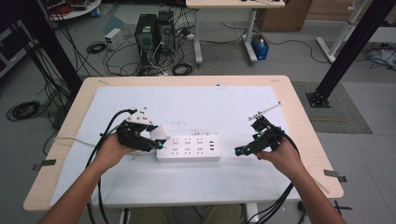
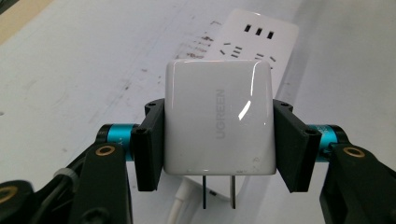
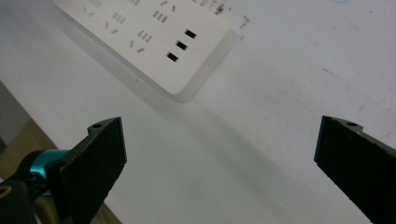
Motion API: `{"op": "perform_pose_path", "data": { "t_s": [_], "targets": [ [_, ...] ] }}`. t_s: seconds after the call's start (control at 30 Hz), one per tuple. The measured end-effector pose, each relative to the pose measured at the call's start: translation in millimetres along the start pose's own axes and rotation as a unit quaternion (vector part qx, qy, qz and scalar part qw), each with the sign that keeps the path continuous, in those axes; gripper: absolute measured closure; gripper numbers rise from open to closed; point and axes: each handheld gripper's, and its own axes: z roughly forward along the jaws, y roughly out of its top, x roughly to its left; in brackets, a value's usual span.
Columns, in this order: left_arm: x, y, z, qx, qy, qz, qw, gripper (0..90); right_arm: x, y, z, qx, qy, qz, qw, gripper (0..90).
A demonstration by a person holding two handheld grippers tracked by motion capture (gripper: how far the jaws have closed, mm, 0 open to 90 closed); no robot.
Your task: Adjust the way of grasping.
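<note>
A white power strip (image 1: 188, 148) lies flat on the white mat, its sockets and three USB ports facing up; I see it too in the left gripper view (image 2: 254, 39) and the right gripper view (image 3: 144, 37). My left gripper (image 1: 156, 140) is shut on a white UGREEN charger plug (image 2: 218, 117), squeezed between both jaws, with its two metal prongs (image 2: 218, 191) pointing down just above the strip's left end (image 1: 161, 133). My right gripper (image 1: 240, 150) hovers right of the strip with its jaws wide apart (image 3: 219, 163) and nothing between them.
A white mat (image 1: 187, 182) covers most of the wooden table (image 1: 56, 158). A white cable (image 2: 180, 205) runs under the charger. Computer towers (image 1: 154, 32), cables and black frame posts stand on the floor beyond the table's far edge.
</note>
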Motion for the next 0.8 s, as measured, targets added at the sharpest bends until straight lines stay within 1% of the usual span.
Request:
{"op": "perform_pose_path", "data": {
  "t_s": [0.03, 0.07, 0.1, 0.13, 0.17, 0.2, 0.27, 0.3, 0.33, 0.37, 0.4, 0.43, 0.47, 0.5, 0.53, 0.57, 0.63, 0.67, 0.7, 0.73, 0.8],
  "targets": [
    [0.0, 0.0, 0.0, 0.000, 0.000, 0.000, 1.0000, 42.6, 1.1, -0.1, -0.1, -0.006, 0.007, 0.009, 0.9999, 1.5],
    [-1.7, 0.9, 3.2, 0.000, -0.011, 0.003, 0.9999, 42.6, 1.7, -0.1, -0.5, -0.011, 0.013, 0.016, 0.9997, 1.5],
    [-1.7, 0.9, 3.2, 0.000, -0.011, 0.003, 0.9999, 42.6, 1.7, -0.1, -0.5, -0.011, 0.013, 0.016, 0.9997, 1.5],
    [-3.7, 2.2, 5.6, -0.002, -0.019, 0.008, 0.9998, 42.6, 3.3, 0.0, -1.0, -0.023, 0.028, 0.032, 0.9988, 1.6],
    [-3.7, 2.2, 5.6, -0.002, -0.019, 0.008, 0.9998, 42.6, 4.5, 0.0, -1.0, -0.028, 0.036, 0.040, 0.9982, 1.5],
    [-5.6, 3.9, 7.0, -0.005, -0.025, 0.009, 0.9996, 42.6, 5.3, 0.1, -1.2, -0.031, 0.043, 0.045, 0.9976, 1.5],
    [-7.5, 5.3, 8.3, -0.013, -0.027, 0.014, 0.9995, 42.6, 7.2, 0.7, -0.8, -0.037, 0.056, 0.057, 0.9961, 1.5],
    [-7.5, 5.3, 8.3, -0.013, -0.027, 0.014, 0.9995, 42.6, 7.2, 0.7, -0.8, -0.037, 0.056, 0.057, 0.9961, 1.5],
    [-8.4, 6.0, 8.7, -0.013, -0.031, 0.016, 0.9993, 42.6, 7.9, 1.3, -0.8, -0.043, 0.075, 0.076, 0.9933, 1.5],
    [-9.2, 6.7, 9.5, -0.015, -0.034, 0.020, 0.9991, 42.6, 7.9, 1.3, -0.8, -0.043, 0.075, 0.076, 0.9933, 1.5],
    [-10.5, 7.2, 10.9, -0.019, -0.037, 0.025, 0.9988, 42.6, 8.0, 1.8, -0.7, -0.045, 0.086, 0.086, 0.9916, 1.5],
    [-10.5, 7.2, 10.9, -0.019, -0.037, 0.025, 0.9988, 42.6, 8.0, 1.8, -0.7, -0.045, 0.086, 0.086, 0.9916, 1.5],
    [-12.1, 8.3, 13.0, -0.021, -0.047, 0.028, 0.9983, 42.6, 8.3, 3.1, 0.6, -0.053, 0.123, 0.106, 0.9853, 1.5],
    [-12.7, 8.9, 14.2, -0.023, -0.050, 0.032, 0.9979, 42.6, 8.3, 3.1, 0.6, -0.053, 0.123, 0.106, 0.9853, 1.5],
    [-13.9, 9.5, 15.7, -0.026, -0.054, 0.033, 0.9977, 42.6, 8.7, 4.2, 1.8, -0.060, 0.138, 0.120, 0.9813, 1.5],
    [-14.4, 10.4, 16.7, -0.027, -0.056, 0.040, 0.9972, 42.6, 8.7, 4.2, 1.8, -0.060, 0.138, 0.120, 0.9813, 1.5],
    [-16.7, 12.2, 19.4, -0.032, -0.062, 0.044, 0.9966, 42.6, 9.3, 5.7, 2.5, -0.062, 0.148, 0.128, 0.9788, 1.5],
    [-17.4, 13.1, 20.4, -0.032, -0.064, 0.047, 0.9963, 42.6, 9.6, 7.2, 3.2, -0.063, 0.155, 0.133, 0.9770, 1.5],
    [-18.3, 13.9, 21.8, -0.035, -0.066, 0.046, 0.9962, 42.6, 9.6, 7.2, 3.2, -0.063, 0.155, 0.133, 0.9770, 1.5],
    [-19.6, 15.8, 24.0, -0.039, -0.070, 0.049, 0.9956, 42.6, 10.3, 8.6, 3.7, -0.065, 0.157, 0.134, 0.9763, 1.5],
    [-20.5, 16.6, 25.1, -0.042, -0.072, 0.049, 0.9953, 42.6, 10.6, 9.1, 3.7, -0.064, 0.155, 0.137, 0.9763, 1.5]
  ]
}}
